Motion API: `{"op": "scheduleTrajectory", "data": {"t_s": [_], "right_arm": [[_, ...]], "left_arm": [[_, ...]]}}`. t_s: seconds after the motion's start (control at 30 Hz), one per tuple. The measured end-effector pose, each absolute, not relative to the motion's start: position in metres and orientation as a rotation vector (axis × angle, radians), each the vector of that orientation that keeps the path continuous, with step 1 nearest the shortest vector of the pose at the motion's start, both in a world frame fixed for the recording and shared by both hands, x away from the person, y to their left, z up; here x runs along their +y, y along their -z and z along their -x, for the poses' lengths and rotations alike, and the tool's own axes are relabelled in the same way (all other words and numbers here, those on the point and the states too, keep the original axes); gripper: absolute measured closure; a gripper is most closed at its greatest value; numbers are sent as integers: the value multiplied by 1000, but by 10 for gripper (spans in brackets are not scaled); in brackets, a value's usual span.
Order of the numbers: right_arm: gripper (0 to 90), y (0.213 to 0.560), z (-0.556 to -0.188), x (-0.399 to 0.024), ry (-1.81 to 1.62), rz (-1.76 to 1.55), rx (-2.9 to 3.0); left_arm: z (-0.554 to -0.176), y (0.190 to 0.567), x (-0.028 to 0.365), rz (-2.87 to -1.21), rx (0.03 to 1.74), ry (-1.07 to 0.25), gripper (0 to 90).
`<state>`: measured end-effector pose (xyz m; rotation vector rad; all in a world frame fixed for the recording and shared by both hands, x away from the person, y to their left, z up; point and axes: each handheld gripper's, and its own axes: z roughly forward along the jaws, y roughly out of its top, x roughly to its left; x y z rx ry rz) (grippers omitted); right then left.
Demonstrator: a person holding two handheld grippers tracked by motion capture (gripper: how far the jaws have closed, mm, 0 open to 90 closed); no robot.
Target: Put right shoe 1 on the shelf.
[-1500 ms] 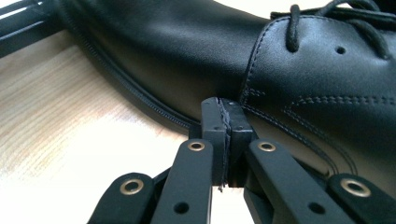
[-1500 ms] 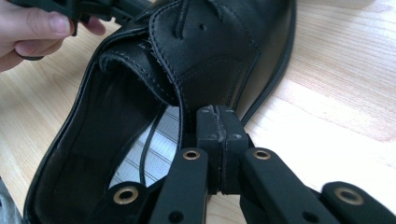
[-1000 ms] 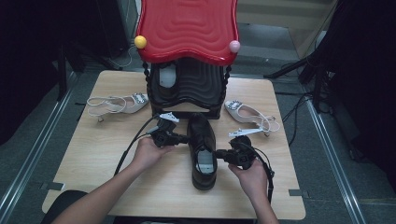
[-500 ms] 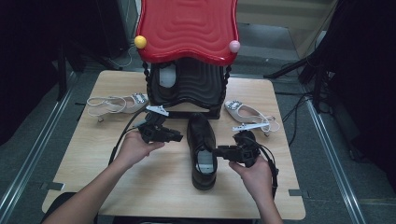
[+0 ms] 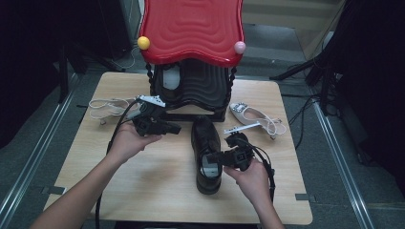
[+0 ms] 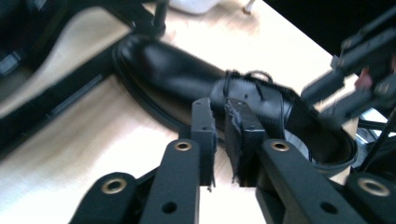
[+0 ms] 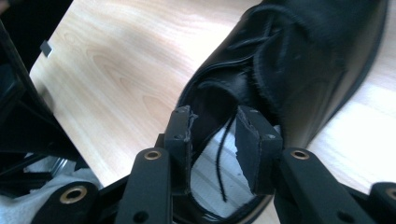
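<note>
A black leather lace-up shoe [image 5: 206,152] lies on the wooden table [image 5: 143,191], toe toward the rack. My left gripper [image 5: 175,128] hovers left of the toe. In the left gripper view, my left gripper [image 6: 219,105] has just been closing. A narrow gap is left and nothing is between the jaws. My right gripper [image 5: 212,156] sits at the shoe's opening. In the right gripper view, my right gripper [image 7: 217,114] has just been opening. A loose black lace [image 7: 223,158] hangs between the jaws, and the pads do not press on it.
A black rack under a red wavy roof [image 5: 191,28] stands at the back, with a white shoe [image 5: 170,78] inside. One white strappy sandal [image 5: 107,107] lies at back left and another [image 5: 255,119] at back right. Cables trail from both grippers.
My left hand has lifted and drawn back left, away from the shoe's laces. My right hand has risen slightly beside the shoe, and its jaws stand wider apart.
</note>
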<state>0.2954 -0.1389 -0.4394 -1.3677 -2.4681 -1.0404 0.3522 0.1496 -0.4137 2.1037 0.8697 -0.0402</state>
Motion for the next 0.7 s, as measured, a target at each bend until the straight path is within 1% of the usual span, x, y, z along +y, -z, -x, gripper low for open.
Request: {"op": "scheduleTrajectory", "data": {"t_s": [0.03, 0.13, 0.37, 0.7], "right_arm": [[679, 440, -295, -136, 1028, 1367, -2467], [679, 442, -295, -129, 991, 1356, -2478], [657, 449, -299, -112, 919, 1347, -2491], [629, 456, -303, -85, 828, 1352, -2536]], "left_arm": [[-353, 409, 149, -2103, 861, 31, 853], [-358, 394, 146, -2105, 843, 21, 875], [-369, 365, 141, -2103, 811, -12, 878], [-381, 333, 139, -2102, 773, -22, 876]]}}
